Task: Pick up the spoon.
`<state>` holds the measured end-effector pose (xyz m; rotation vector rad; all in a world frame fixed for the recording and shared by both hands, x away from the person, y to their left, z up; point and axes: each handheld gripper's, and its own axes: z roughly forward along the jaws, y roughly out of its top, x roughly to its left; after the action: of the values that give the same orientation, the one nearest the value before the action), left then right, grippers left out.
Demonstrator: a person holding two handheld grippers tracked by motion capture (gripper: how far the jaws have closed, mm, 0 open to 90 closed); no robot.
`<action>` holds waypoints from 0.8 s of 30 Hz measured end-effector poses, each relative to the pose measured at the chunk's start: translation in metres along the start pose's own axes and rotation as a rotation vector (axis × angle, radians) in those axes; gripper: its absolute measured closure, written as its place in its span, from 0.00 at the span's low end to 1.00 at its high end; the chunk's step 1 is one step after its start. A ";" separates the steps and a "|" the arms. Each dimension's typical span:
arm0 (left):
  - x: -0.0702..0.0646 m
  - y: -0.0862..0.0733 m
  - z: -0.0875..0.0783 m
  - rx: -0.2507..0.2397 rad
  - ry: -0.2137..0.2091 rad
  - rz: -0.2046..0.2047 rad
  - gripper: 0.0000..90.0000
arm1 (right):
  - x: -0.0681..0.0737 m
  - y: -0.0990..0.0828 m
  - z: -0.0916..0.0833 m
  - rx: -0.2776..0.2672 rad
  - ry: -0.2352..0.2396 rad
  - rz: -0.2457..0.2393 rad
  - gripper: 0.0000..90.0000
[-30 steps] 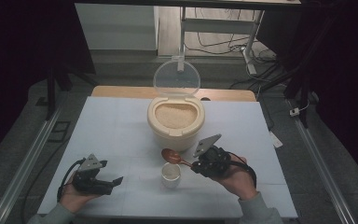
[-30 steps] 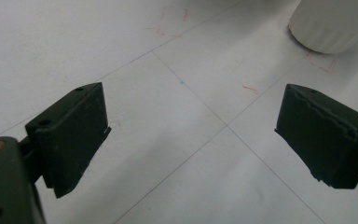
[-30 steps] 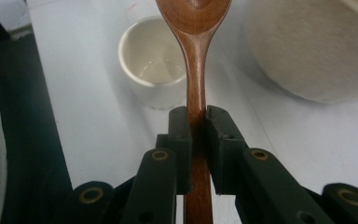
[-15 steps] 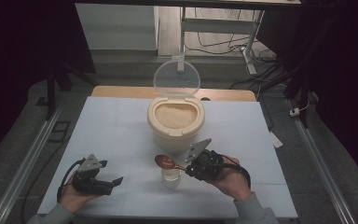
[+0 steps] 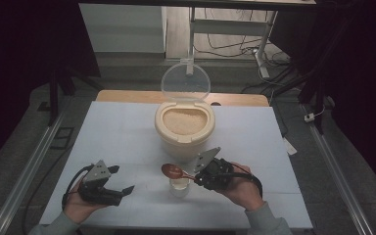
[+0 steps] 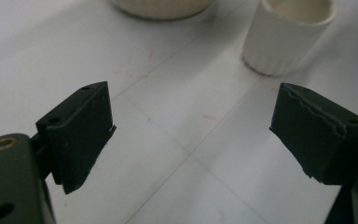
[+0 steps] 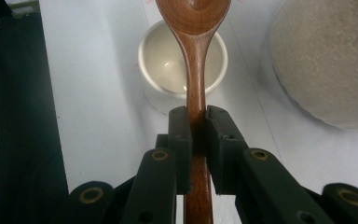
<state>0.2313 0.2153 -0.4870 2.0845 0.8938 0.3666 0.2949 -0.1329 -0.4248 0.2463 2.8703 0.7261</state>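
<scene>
My right gripper [image 5: 197, 177] is shut on the handle of a brown wooden spoon [image 5: 172, 171]. It holds the spoon level, with the spoon's bowl just past a small white ribbed cup [image 5: 179, 186]. In the right gripper view the spoon [image 7: 196, 42] runs from my right gripper [image 7: 198, 116] over the cup [image 7: 163, 65], whose bottom shows a little pale content. My left gripper [image 5: 122, 178] is at the table's front left, open and pointing at the cup [image 6: 284, 37]. Its jaws have just been closing a little, and nothing lies between them in the left gripper view [image 6: 191, 130].
A cream tub of rice [image 5: 185, 122] stands mid-table behind the cup, its clear round lid [image 5: 185, 81] hinged upright at the back. The tub's base [image 6: 161, 7] and its rice [image 7: 331, 60] also appear close by. The white table top [image 5: 117, 132] ends near both hands.
The right gripper has carried the spoon a little left and toward the person, from beside the tub to above the cup. The left gripper has hardly shifted.
</scene>
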 end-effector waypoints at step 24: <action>-0.056 0.097 0.018 0.021 -0.067 0.307 0.23 | 0.005 0.005 0.003 -0.007 -0.007 -0.030 0.90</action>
<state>0.2468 0.1257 -0.4191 2.2431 0.5400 0.4457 0.2913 -0.1262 -0.4253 0.2042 2.8584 0.7277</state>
